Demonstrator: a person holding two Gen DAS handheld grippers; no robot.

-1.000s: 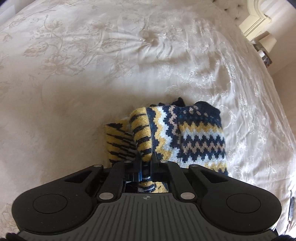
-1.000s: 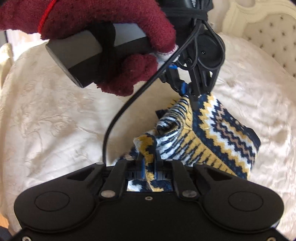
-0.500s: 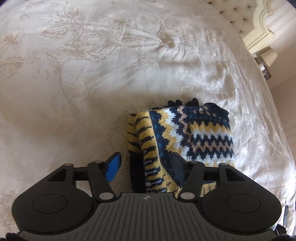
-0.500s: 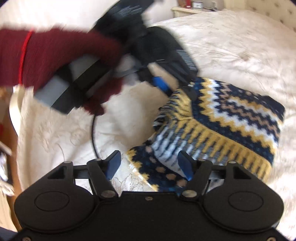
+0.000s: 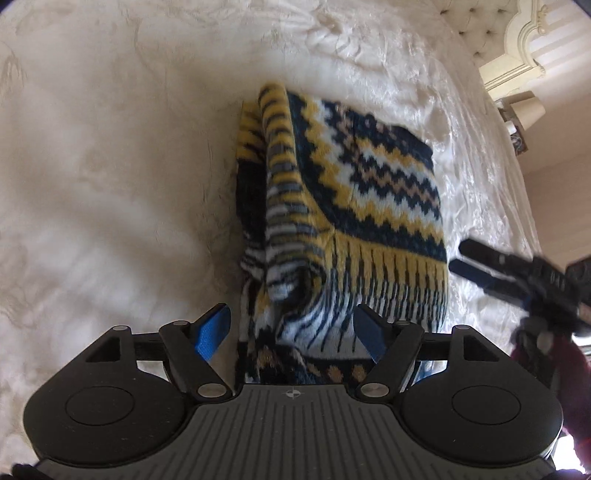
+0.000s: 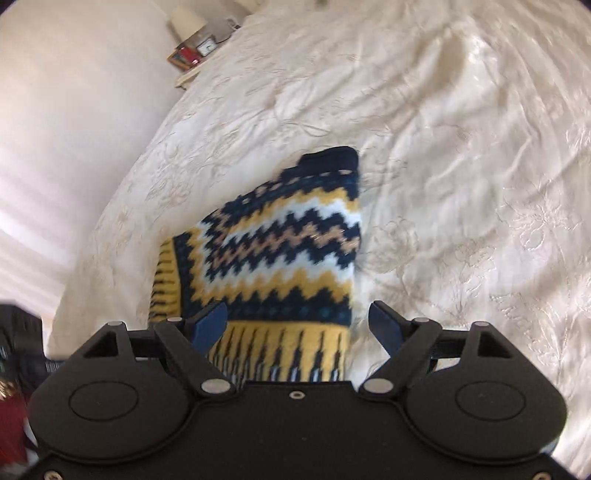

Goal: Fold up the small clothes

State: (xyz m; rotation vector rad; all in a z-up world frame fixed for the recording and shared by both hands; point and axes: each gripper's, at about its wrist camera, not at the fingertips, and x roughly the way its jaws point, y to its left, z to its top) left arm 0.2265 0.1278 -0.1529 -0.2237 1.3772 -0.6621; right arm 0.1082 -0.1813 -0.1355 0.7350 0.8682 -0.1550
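A small knitted sweater with navy, yellow and white zigzags lies folded on the cream bedspread. My left gripper is open, its blue pads on either side of the sweater's near edge, holding nothing. My right gripper is open just above the sweater's yellow striped hem and is empty. The right gripper also shows in the left wrist view, open, just right of the sweater, held by a hand in a maroon glove.
The bedspread spreads wide around the sweater. A tufted headboard and a bedside table with a lamp stand at the far right. Another bedside table with a clock stands beyond the bed's far edge.
Both grippers were shut on the sweater a second ago. They opened and let it drop onto the bed, then drew back. The right gripper swung round to the sweater's right side.
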